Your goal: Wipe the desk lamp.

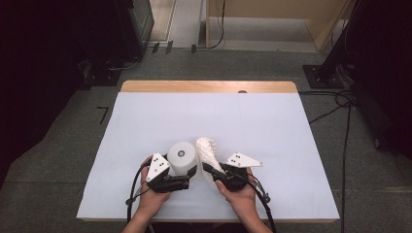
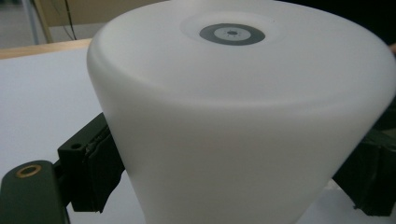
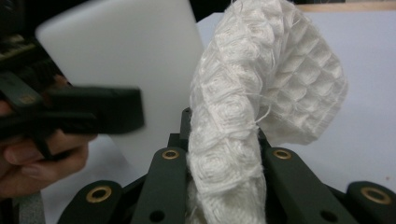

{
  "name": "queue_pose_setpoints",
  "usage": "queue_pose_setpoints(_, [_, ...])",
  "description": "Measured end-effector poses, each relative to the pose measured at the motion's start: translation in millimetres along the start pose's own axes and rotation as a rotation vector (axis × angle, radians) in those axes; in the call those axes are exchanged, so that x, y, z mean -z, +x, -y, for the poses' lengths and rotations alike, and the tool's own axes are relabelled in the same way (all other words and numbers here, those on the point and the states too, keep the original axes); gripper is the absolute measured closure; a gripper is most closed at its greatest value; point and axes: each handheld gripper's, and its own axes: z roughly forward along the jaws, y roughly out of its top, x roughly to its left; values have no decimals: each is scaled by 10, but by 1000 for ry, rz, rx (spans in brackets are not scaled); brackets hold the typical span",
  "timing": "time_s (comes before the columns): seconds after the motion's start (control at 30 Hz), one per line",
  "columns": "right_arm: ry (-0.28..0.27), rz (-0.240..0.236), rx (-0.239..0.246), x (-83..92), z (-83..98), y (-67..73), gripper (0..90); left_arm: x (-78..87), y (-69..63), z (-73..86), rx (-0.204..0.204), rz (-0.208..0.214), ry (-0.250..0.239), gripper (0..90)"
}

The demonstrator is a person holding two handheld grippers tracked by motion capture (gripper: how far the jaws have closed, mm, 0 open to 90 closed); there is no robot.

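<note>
1. Left gripper clamped on the white cup, upside down, base facing up with a small grey ring in the middle. Jaws pressed against its two sides low on the wall, near the rim end, as seen in the left gripper view.
2. Cup looking held near the front edge of the table, just left of centre; can't tell if the rim touches the table or sits slightly off it.
3. Right gripper pinching a white waffle-weave cloth, jaws squeezed nearly together on the bunched lower end. Rest of the cloth standing up and flopping over at the top, right beside the cup wall, maybe brushing it.
4. Handling guess for the cup: smooth matte plastic, light, stiff-ish, probably a bit slippery, and tapered, so likely to slide out toward the narrow end. Gripping across the wide part of the wall like now seems sensible.
5. Handling guess for the cloth: soft, limp, very light, loose threads along the edge. Holding a thick bunched fold, not a single layer, probably keeps it from slipping free.
6. Looks like wiping work: cloth against the outside of the cup.
</note>
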Motion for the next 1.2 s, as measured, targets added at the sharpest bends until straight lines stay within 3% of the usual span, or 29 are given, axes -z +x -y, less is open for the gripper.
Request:
queue_pose_setpoints(0.07, [-14, 2, 29, 33, -37, 46, 776, -22, -31, 12, -17, 0, 9, 89])
queue_pose_setpoints(0.33, [-98, -31, 54, 208, -199, 84, 778, -52, -67, 32, -46, 22, 27, 89])
queue_pose_setpoints(0.47, [-84, -34, 65, 185, -184, 74, 779, -38, -56, 23, -45, 11, 19, 89])
queue_pose_setpoints(0.73, [48, -38, 3, -24, -28, -61, 785, 33, 32, -16, -22, 1, -13, 89])
queue_pose_setpoints(0.9, [5, -42, 15, 31, -86, -17, 787, -50, -1, 53, -44, 2, 20, 89])
queue_pose_setpoints(1.07, [-49, -30, 30, 121, -167, 9, 788, -134, -10, 130, -89, -33, 45, 89])
queue_pose_setpoints(1.2, [-46, -10, 12, 133, -154, -33, 788, -148, 12, 168, -104, -55, 39, 89])
